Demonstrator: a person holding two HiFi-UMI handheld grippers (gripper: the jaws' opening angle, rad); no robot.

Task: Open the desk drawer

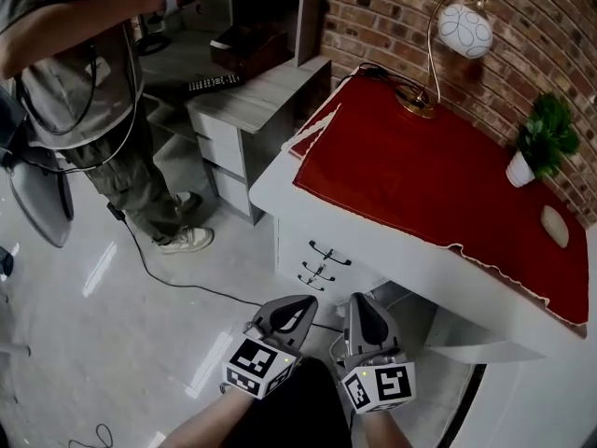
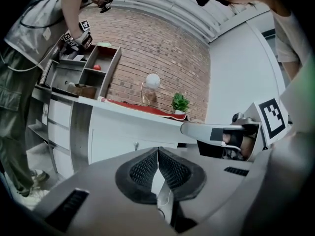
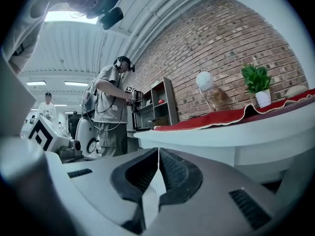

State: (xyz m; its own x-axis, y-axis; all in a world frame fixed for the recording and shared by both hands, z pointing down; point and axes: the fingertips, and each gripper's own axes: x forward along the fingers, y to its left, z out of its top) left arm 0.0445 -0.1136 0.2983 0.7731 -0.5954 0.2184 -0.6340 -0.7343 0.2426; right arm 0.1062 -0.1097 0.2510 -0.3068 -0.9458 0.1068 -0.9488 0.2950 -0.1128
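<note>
The white desk (image 1: 276, 192) carries a red cloth (image 1: 420, 175). Its drawers face me at the front left, each with a dark curved handle (image 1: 330, 253). Both grippers hang side by side low in the head view, a short way in front of the drawers and touching nothing. The left gripper (image 1: 304, 303) is shut and empty, its ribbed pads (image 2: 147, 168) pressed together. The right gripper (image 1: 359, 300) is shut the same way, pads (image 3: 172, 168) closed on nothing. From the left gripper view the desk front (image 2: 123, 129) and a small handle (image 2: 136, 145) lie ahead.
A person (image 1: 103, 110) stands at the left beside a grey side desk (image 1: 256, 101) with shelves. A cable (image 1: 177, 280) runs across the shiny floor. On the cloth are a globe lamp (image 1: 464, 29) and a potted plant (image 1: 544, 138). A brick wall lies behind.
</note>
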